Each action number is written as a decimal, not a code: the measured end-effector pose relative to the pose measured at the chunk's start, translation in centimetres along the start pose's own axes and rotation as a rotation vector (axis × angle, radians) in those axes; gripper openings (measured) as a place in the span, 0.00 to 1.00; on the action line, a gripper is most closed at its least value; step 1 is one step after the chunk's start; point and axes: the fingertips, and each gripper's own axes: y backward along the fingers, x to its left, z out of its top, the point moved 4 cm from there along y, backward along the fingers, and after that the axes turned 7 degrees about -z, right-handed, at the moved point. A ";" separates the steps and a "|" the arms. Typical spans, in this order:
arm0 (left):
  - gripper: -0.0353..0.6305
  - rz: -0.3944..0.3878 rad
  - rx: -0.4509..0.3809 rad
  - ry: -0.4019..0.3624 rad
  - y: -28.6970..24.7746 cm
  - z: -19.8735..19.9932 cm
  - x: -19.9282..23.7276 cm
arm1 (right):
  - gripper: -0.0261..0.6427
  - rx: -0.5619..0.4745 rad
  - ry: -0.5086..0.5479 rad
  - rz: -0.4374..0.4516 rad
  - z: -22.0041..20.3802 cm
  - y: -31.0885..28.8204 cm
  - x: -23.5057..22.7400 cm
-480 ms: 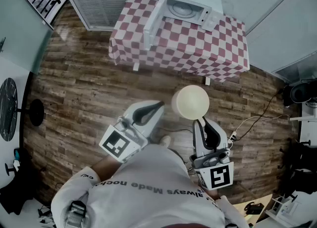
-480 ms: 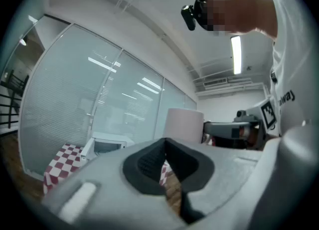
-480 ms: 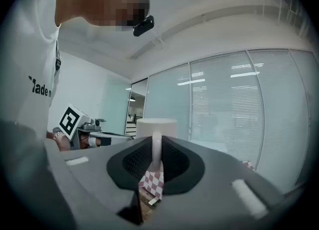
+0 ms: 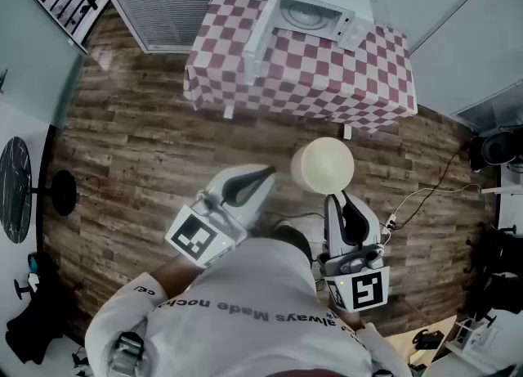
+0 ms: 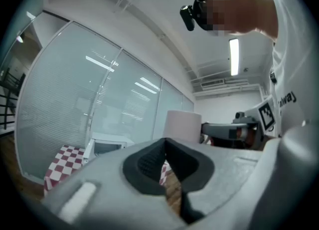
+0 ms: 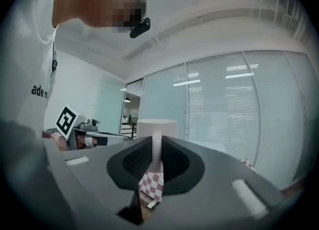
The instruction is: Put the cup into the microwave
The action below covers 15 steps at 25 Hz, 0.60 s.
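A cream cup (image 4: 323, 166) hangs in the air over the wood floor, short of the table. My right gripper (image 4: 334, 196) is shut on the cup's handle; in the right gripper view the handle (image 6: 156, 155) stands pinched between the dark pads below the cup (image 6: 156, 125). My left gripper (image 4: 263, 174) is shut with nothing in it, level with the cup and to its left. From the left gripper view, the cup (image 5: 182, 125) shows just past my shut left gripper (image 5: 166, 160). The white microwave (image 4: 317, 12) stands on the table ahead, its door (image 4: 255, 37) swung open to the left.
A table with a red-and-white checked cloth (image 4: 327, 81) carries the microwave, against a blinded glass wall. A cable and plug (image 4: 391, 218) lie on the wood floor at the right. A black round stand (image 4: 16, 179) is at the far left.
Both grippers and the cup have shifted slightly to the right in the head view. The right gripper's hold on the handle is unchanged.
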 end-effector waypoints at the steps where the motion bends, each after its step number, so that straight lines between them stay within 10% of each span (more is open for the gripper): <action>1: 0.06 -0.005 -0.001 -0.002 0.0 0.0 0.2 | 0.10 -0.003 0.003 -0.005 0.1 -0.3 0.1; 15: 0.06 -0.021 -0.002 0.006 -2.9 -0.3 3.0 | 0.10 0.007 0.001 -0.021 -0.8 -3.3 -2.6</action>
